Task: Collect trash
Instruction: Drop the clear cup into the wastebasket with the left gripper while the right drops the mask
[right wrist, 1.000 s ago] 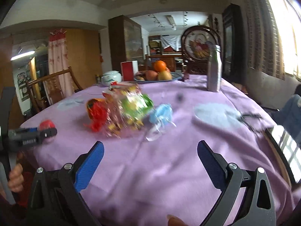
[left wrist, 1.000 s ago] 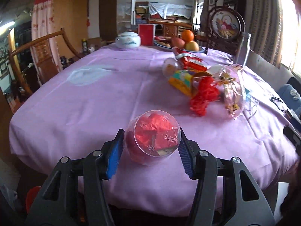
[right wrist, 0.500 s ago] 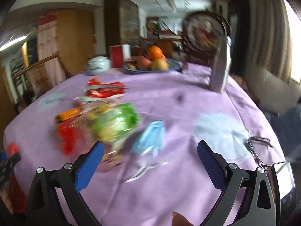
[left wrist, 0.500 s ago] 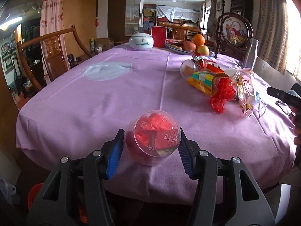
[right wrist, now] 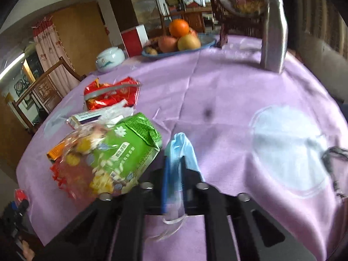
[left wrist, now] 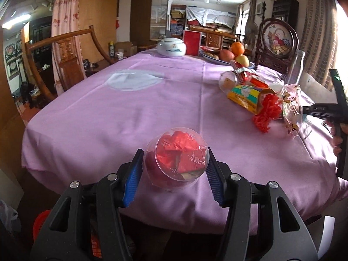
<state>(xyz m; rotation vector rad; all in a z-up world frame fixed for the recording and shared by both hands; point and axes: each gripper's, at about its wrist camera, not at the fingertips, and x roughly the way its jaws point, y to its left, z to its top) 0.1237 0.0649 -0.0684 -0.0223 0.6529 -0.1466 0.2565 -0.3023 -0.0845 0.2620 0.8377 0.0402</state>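
Note:
My left gripper (left wrist: pixel 174 165) is shut on a clear plastic cup (left wrist: pixel 176 161) stuffed with red wrappers, held at the near edge of the purple-clothed table (left wrist: pixel 130 113). My right gripper (right wrist: pixel 174 163) is shut on a blue face mask (right wrist: pixel 181 150) lying on the cloth, its white ear loops trailing below. Beside it lies a trash pile: a green snack bag (right wrist: pixel 128 145), a clear bag of sweets (right wrist: pixel 82 152), a red wrapper (right wrist: pixel 111 93) and a small box (right wrist: pixel 87 116). The pile also shows in the left wrist view (left wrist: pixel 261 100).
A fruit plate (right wrist: pixel 178 41), a white lidded jar (right wrist: pixel 109 59), a red box (right wrist: pixel 133 39) and a clear bottle (right wrist: pixel 274 37) stand at the far side. Keys (right wrist: pixel 332 158) lie at the right edge. A wooden chair (left wrist: pixel 65 58) stands left of the table.
My right gripper has moved forward and down to the pile and closed on the blue mask. My left gripper, still holding the cup, has drawn back slightly from the table.

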